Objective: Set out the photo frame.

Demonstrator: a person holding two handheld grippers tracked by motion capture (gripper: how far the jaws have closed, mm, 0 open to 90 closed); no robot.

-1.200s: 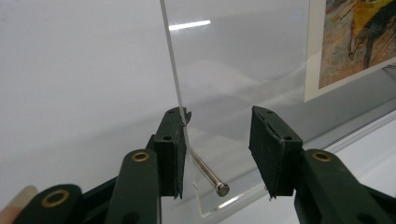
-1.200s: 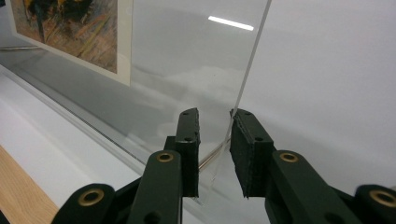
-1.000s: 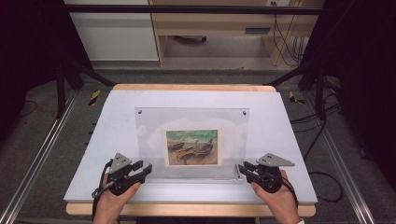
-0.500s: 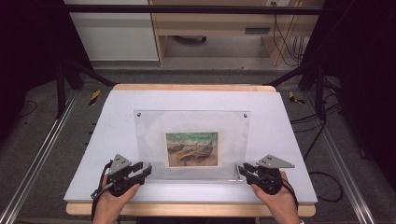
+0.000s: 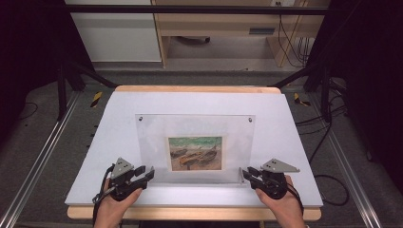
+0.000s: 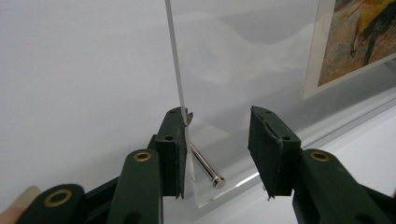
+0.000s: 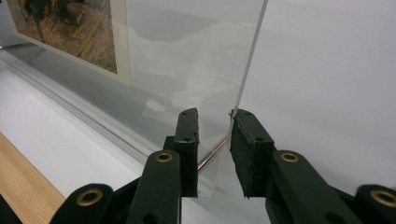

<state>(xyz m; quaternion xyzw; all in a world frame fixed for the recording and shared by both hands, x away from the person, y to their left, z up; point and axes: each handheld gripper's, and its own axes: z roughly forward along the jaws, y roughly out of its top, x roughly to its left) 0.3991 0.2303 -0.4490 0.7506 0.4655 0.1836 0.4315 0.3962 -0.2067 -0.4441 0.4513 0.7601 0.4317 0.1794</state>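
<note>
From where I stand, nothing has shifted in the past second: both hands stay put at the near corners of the clear acrylic picture frame (image 5: 195,137), which sits in the middle of the white worktop (image 5: 119,118) with a small painted print of beached boats (image 5: 195,153) sandwiched inside. The left tool (image 5: 146,173) straddles the frame's near left corner. One jaw touches the sheet's edge, the other stands well apart, and a short silver metal pin (image 6: 205,165) lies between them, so it is not clamped. The right tool (image 5: 248,175) brackets the near right corner more narrowly; I cannot tell whether it actually pinches the sheet. I judge the pause as lining up before both corners are gripped to lift.
</note>
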